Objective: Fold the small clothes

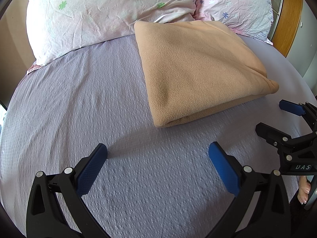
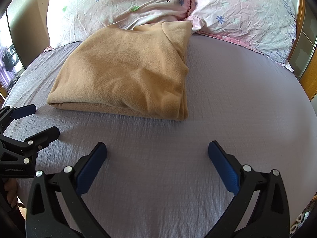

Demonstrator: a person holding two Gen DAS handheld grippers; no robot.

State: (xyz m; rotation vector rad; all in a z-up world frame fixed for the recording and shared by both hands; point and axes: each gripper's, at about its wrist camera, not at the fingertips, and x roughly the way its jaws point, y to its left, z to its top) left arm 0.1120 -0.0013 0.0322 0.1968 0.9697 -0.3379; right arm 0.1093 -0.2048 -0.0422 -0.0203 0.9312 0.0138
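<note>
1. The left gripper [image 1: 157,158], a black frame with blue textured pads, hovers low over the bed, its fingers [image 1: 90,171] spread wide apart with nothing between them.
2. The right gripper [image 2: 157,157], of the same black-and-blue build, is held level over the bed nearer its front edge, its fingers [image 2: 92,168] likewise wide apart and holding nothing.
3. The two grippers sit side by side: the right one shows at the right edge of the left wrist view [image 1: 277,123], the left one at the left edge of the right wrist view [image 2: 39,123]. Both point toward the head of the bed.
4. In those side views each gripper's two fingers also stand apart.
5. Part of the person's hand [image 1: 304,191] grips the right gripper's handle at the lower right of the left wrist view.
6. The folded tan fleece garment [image 2: 126,69] lies flat on the lavender textured bedsheet [image 2: 158,178], a neat thick rectangle with stacked layers showing along its near edge.
7. It lies toward the head of the bed, ahead of both grippers and well apart from their fingers.
8. Its far edge touches the two pale pink floral pillows [image 2: 118,4] that lean at the head of the bed.
9. A wooden headboard [image 1: 287,19] shows at the far right corner behind the pillows.
</note>
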